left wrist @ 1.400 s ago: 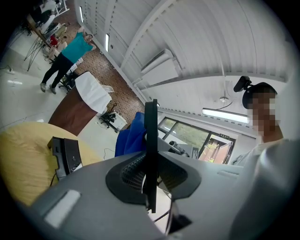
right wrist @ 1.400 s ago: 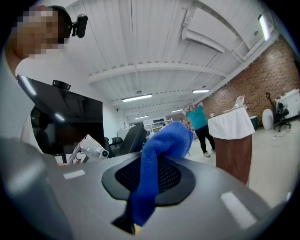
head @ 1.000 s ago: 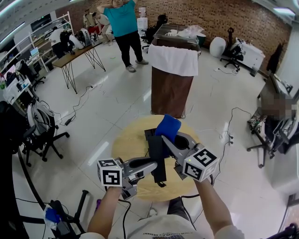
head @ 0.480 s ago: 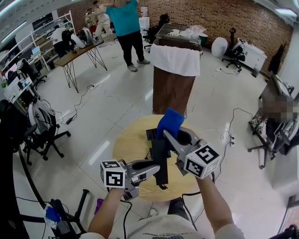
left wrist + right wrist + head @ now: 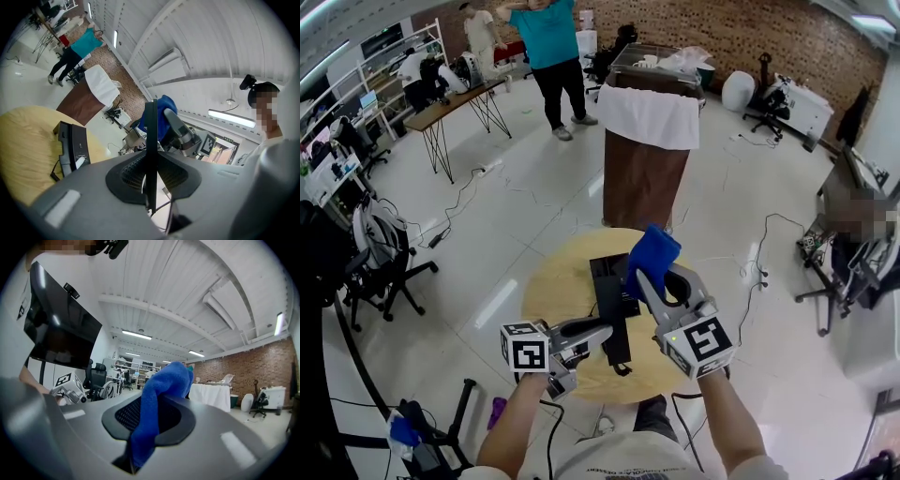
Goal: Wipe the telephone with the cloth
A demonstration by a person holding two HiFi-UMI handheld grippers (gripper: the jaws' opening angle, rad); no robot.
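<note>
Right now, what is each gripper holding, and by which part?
The left gripper clamps a thin black panel across its flat faces, near the lower end. The right gripper pinches the blue cloth by one bunched end.

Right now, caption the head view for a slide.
Left tool clamps a flat black piece; right tool holds blue cloth over round table.

Left gripper (image 5: 602, 330) level, jaws clamped; right gripper (image 5: 643, 279) level, jaws clamped.

Two grippers: left gripper (image 5: 607, 330) and right gripper (image 5: 645, 279); one blue cloth (image 5: 653, 251); one black telephone base (image 5: 604, 277); one flat black handset (image 5: 619, 343); one round tabletop (image 5: 555, 292); one white-draped brown stand (image 5: 641, 183); one person in teal (image 5: 546, 42)
</note>
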